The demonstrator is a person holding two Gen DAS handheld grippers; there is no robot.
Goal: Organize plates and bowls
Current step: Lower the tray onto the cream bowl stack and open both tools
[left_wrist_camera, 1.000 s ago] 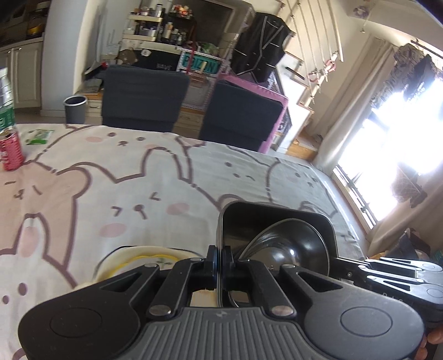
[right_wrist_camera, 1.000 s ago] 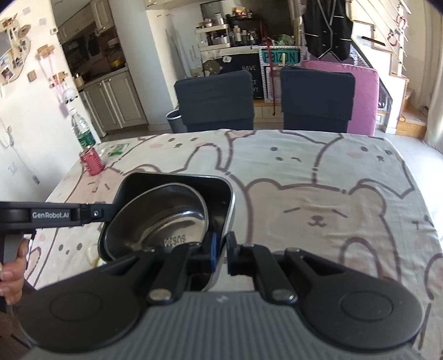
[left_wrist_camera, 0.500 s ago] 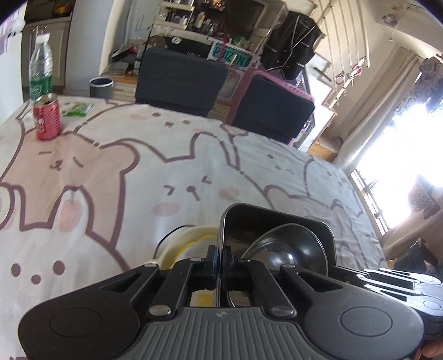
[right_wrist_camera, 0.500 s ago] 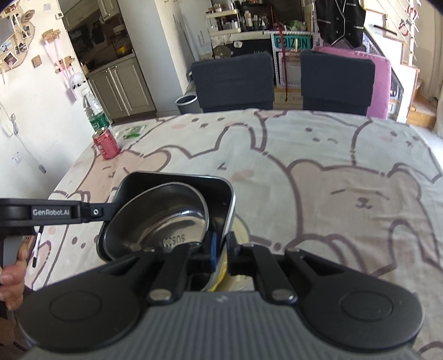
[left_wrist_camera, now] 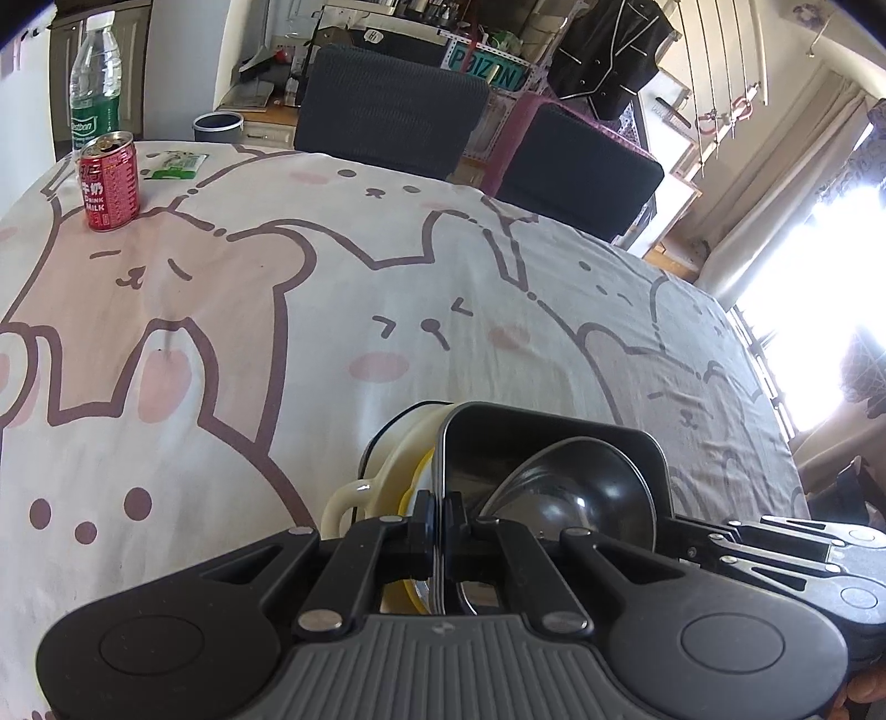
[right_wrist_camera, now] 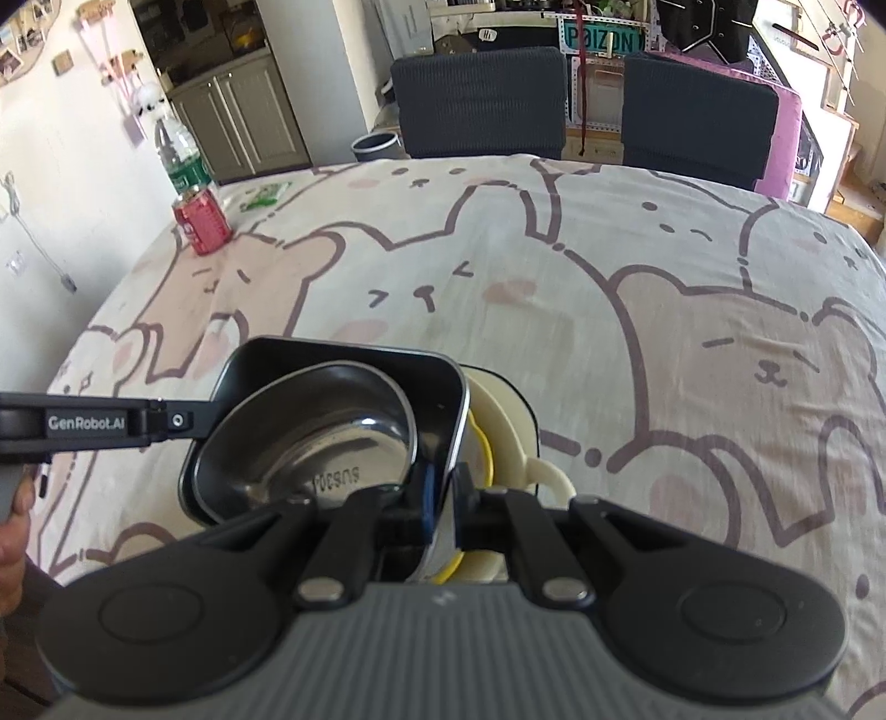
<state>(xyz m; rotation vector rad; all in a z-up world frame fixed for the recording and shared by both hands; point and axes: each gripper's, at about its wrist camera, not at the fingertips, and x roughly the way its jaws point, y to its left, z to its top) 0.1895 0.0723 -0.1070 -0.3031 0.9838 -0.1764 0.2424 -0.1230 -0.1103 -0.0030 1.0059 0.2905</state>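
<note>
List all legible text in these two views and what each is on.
"DRINK MILK" on the red can; the characters above it are too small to read.
"GenRobot.AI" on the left gripper's arm.
"POIZON" on the teal sign behind the chairs.
"SUS30", upside down and partly hidden, stamped in the steel bowl.
Brand on the bottle's green label: blurred, unreadable.
Green packet: print too small.

Ahead of both claws the tablecloth point(right_wrist_camera: 554, 288) lay bare and open. Directly under the held black tray point(right_wrist_camera: 354, 360) sat a cream handled dish point(right_wrist_camera: 515, 421), apparently touching it. Far ahead-left stood a red can point(left_wrist_camera: 108, 183) and water bottle point(left_wrist_camera: 95, 83).
</note>
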